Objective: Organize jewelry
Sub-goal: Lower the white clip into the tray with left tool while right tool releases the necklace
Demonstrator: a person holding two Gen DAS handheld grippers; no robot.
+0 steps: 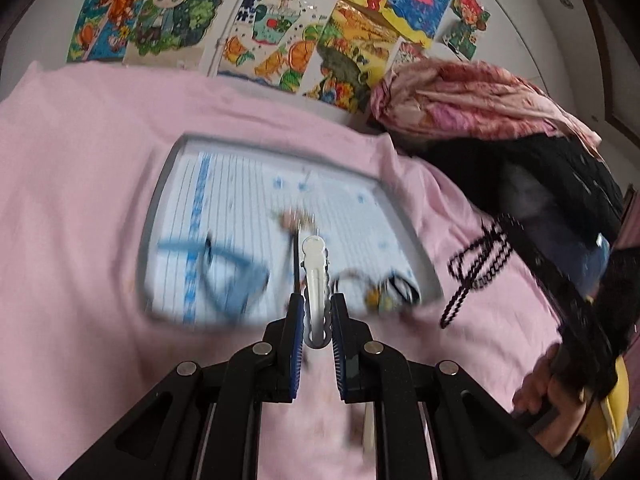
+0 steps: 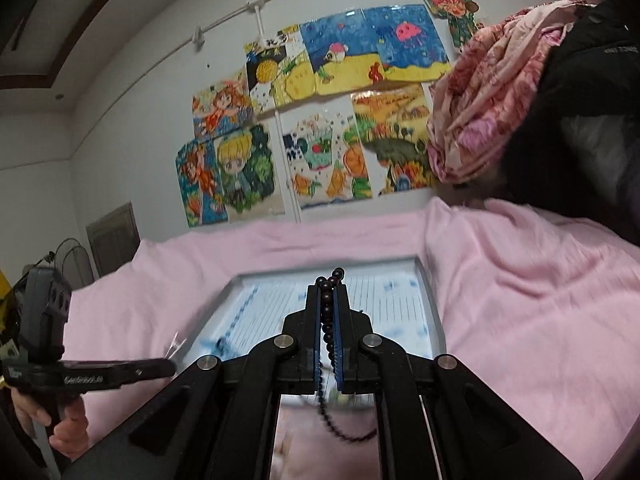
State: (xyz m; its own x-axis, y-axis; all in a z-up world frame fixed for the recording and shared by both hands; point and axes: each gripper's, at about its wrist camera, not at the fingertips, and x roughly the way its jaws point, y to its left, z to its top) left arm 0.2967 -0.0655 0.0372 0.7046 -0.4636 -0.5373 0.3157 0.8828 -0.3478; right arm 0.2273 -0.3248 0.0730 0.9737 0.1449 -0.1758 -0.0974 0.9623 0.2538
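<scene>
Jewelry is being carried toward the tray, a grey-rimmed one lined with blue-striped cloth and set on a pink sheet. A white clip is pinched between the nearly closed jaws of the left gripper, its tip pointing forward over the tray's near edge. A string of dark beads is clamped in the right gripper, whose jaws are drawn tight; a few beads stick out past the fingertips and a loop hangs below them. In the left view a blue band, a small pale trinket and some mixed pieces at the near right corner are already seen on the tray, though blur hides their detail. The step in hand is judged to be placement of both items. A bare patch of lining should be chosen for each, away from pieces already laid, and each gripper lowered close before the jaws are opened, so that nothing bounces or tangles. The hanging loop should be let down first and the beads trailed out in a line. The clip is best laid flat, clear of the rim.
</scene>
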